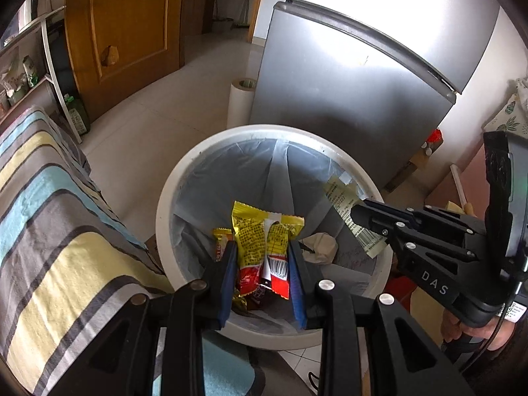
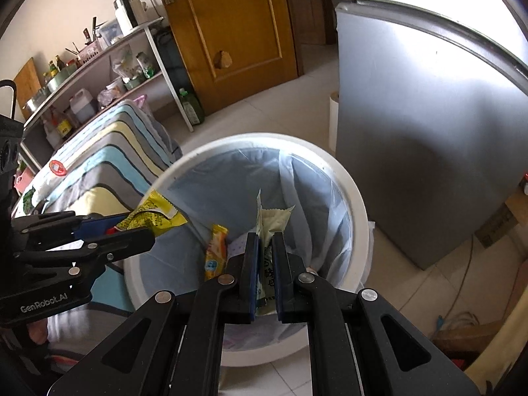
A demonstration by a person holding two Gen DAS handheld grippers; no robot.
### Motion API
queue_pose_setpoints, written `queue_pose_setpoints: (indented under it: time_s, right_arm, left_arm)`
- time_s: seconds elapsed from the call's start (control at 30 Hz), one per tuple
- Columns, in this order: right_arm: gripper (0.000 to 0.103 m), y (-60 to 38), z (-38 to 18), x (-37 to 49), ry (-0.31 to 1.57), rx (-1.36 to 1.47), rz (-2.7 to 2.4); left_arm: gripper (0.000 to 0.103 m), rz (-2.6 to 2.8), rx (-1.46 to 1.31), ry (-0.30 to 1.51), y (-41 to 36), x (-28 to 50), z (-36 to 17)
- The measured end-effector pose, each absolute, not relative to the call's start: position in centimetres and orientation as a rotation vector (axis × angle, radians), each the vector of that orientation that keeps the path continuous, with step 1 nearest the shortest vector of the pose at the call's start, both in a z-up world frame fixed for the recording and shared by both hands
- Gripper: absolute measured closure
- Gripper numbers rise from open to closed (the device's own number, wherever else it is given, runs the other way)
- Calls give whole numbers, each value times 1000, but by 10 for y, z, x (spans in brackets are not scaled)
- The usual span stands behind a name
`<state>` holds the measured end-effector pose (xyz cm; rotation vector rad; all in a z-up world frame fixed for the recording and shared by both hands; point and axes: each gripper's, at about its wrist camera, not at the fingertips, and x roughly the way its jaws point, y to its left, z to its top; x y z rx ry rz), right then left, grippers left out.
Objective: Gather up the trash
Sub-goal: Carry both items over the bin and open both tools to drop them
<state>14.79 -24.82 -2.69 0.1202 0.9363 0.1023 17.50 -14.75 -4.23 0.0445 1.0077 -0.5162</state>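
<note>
Both hands hang over the trash bin (image 1: 171, 204), its mouth straight below. The left hand-held gripper (image 1: 262, 257) clenches a yellow-and-red snack wrapper (image 1: 260, 247); the right hand-held gripper (image 2: 265, 254) clenches a pale wrapper (image 2: 272, 221), long axis upright. Neither is nearer.

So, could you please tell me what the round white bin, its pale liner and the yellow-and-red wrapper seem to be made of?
Round white bin: likely smooth moulded plastic, going by its even, slightly glossy rim.
Pale grey-blue liner: thin plastic film; translucent, creased and folded.
Yellow-and-red wrapper clamped in the left gripper: probably printed plastic or foil film; shiny and crinkled.
</note>
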Motion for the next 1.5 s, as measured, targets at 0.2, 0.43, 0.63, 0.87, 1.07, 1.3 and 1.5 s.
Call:
queue_pose_setpoints:
  time_s: [0.2,0.43,0.63,0.87,1.07,1.3,1.5]
  right_arm:
    - [94,-248,-36,152,968,123,104]
    - [87,-245,-29,150,945,111,98]
    - [75,-242,-21,147,921,111,99]
    - [72,-234,-9,141,890,115,96]
    - [63,-223,3,136,859,115,96]
    - [62,-192,17,136,822,100,134]
    - [62,-155,26,141,801,80,192]
  left_arm:
    - [48,-487,31,1020,-145,179,-45]
    - [47,-477,10,1007,-137,177,-42]
    - [43,-468,-4,979,-125,171,-31]
    - [41,-442,-32,931,-102,161,-13]
    - [40,-413,-59,894,-75,151,-2]
    - [40,-328,-101,848,-26,140,7]
    - [40,-243,-139,815,22,127,13]
